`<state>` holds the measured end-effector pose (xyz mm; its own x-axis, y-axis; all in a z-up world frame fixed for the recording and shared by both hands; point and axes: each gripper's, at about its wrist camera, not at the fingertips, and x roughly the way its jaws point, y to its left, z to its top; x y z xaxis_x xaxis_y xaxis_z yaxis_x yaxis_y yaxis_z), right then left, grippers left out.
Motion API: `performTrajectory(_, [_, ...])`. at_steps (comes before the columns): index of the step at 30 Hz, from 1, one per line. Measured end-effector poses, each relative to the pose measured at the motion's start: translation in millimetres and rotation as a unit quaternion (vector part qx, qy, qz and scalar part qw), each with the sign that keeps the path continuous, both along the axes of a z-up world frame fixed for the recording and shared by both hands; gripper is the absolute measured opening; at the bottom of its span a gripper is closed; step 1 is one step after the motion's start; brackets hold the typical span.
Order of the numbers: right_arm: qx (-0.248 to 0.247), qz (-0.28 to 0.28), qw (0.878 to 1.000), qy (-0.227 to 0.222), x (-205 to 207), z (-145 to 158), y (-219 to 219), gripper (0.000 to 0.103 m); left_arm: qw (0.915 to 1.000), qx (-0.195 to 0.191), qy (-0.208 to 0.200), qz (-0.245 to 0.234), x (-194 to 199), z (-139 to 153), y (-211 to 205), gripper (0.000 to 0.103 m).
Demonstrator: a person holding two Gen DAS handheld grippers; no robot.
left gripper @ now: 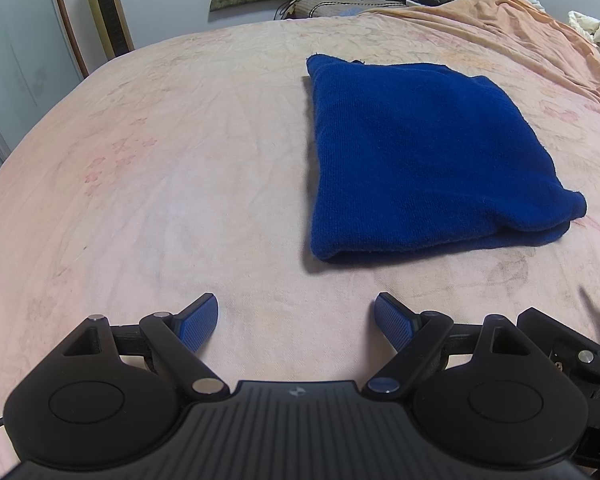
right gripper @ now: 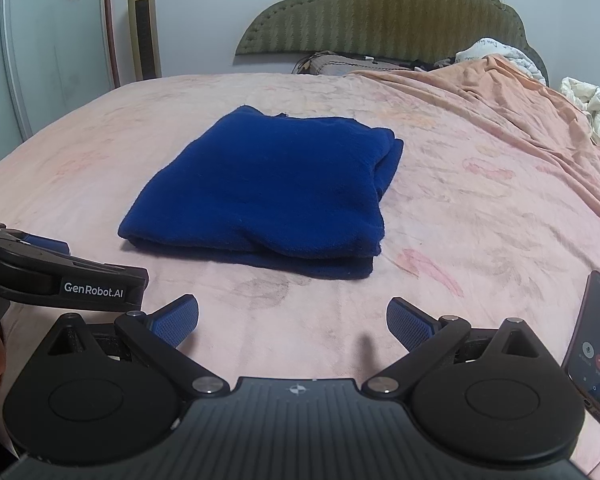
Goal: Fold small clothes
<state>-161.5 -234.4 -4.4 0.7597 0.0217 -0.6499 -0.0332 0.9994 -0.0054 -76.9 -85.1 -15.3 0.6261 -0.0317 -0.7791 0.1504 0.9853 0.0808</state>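
A dark blue knitted garment (left gripper: 424,156) lies folded into a thick rectangle on the pink bedsheet (left gripper: 160,184); in the right wrist view the same blue garment (right gripper: 268,188) sits straight ahead. My left gripper (left gripper: 296,312) hovers over bare sheet, near and to the left of the garment's front edge, open with nothing between its blue pads. My right gripper (right gripper: 292,316) is open and empty too, short of the garment's near fold. The left gripper's black body (right gripper: 60,276) shows at the left edge of the right wrist view.
A phone (right gripper: 594,344) with a lit call screen lies on the sheet at the right gripper's right. An orange blanket (right gripper: 512,112) bunches along the bed's right side. A green headboard (right gripper: 384,12) and pillows stand at the far end; a gold tower fan (right gripper: 143,24) stands by the wall.
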Motion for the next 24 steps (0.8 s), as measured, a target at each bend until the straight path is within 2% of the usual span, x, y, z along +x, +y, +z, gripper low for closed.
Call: performTrajectory(24, [-0.001,0.009,1.000,0.006,-0.9,4.0,2.7,0.102,0.9998,0.006,-0.008,-0.015,1.3,4.8,3.6,0.086])
